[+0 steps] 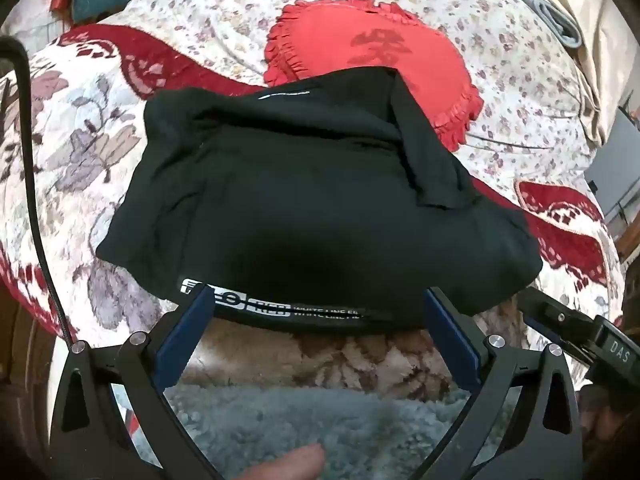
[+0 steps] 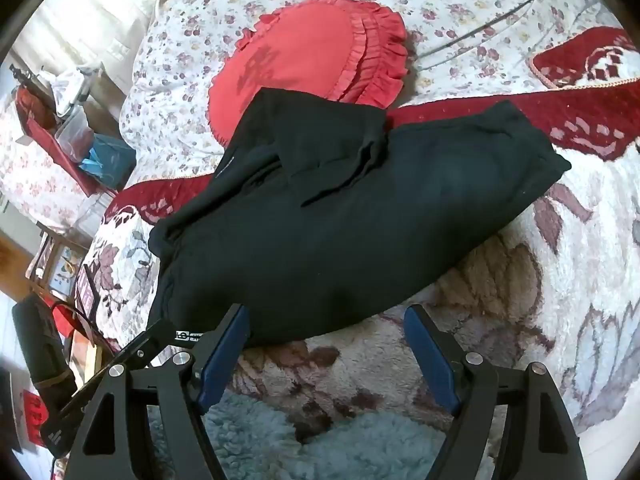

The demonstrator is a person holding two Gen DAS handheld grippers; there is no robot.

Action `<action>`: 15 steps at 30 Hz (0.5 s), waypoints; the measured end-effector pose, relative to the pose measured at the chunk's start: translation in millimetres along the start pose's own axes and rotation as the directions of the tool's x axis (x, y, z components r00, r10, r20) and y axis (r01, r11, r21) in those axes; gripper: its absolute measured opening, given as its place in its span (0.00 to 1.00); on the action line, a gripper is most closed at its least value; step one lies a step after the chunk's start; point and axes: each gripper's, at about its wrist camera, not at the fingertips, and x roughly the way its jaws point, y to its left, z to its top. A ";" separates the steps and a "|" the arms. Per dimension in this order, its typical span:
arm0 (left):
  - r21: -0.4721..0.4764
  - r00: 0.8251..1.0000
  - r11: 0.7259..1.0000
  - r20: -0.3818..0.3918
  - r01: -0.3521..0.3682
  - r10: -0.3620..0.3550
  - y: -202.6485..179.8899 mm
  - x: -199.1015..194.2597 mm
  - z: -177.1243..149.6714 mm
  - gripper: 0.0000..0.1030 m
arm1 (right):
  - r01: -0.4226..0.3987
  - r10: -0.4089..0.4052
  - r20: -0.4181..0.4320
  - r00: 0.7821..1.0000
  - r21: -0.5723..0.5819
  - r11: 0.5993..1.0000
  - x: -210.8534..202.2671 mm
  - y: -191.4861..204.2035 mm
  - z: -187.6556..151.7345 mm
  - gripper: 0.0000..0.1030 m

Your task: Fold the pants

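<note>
Black pants (image 1: 304, 208) lie folded in a compact bundle on the floral bedspread, with a white printed label along their near edge. A loose flap of fabric lies over the top right. My left gripper (image 1: 320, 304) is open, its blue pads at the near edge of the pants, holding nothing. In the right wrist view the pants (image 2: 360, 208) lie diagonally. My right gripper (image 2: 326, 320) is open, just short of their near edge, empty. The other gripper's black arm (image 2: 132, 356) reaches in at the lower left.
A red heart-shaped frilled cushion (image 1: 372, 52) lies just behind the pants, also in the right wrist view (image 2: 308, 52). The bedspread (image 1: 100, 140) has red and floral patches. A grey fluffy rug (image 2: 320, 448) lies under the grippers. A cluttered side table (image 2: 72, 132) stands at left.
</note>
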 end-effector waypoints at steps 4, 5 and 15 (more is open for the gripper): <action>0.047 0.999 0.998 0.012 -0.031 0.030 -7.7 -2.3 -1.2 0.99 | -0.002 0.002 -0.007 1.000 0.007 1.000 0.3 -0.3 0.5 0.76; 0.037 0.999 0.998 0.020 -0.045 0.045 -4.5 -2.9 -4.5 0.99 | -0.002 0.002 -0.007 1.000 0.009 1.000 1.0 -1.2 1.1 0.76; 0.089 0.984 0.980 0.027 -0.176 0.174 -17.6 1.4 -3.6 0.99 | -0.014 0.014 -0.006 1.000 0.023 1.000 0.7 -3.2 -1.4 0.76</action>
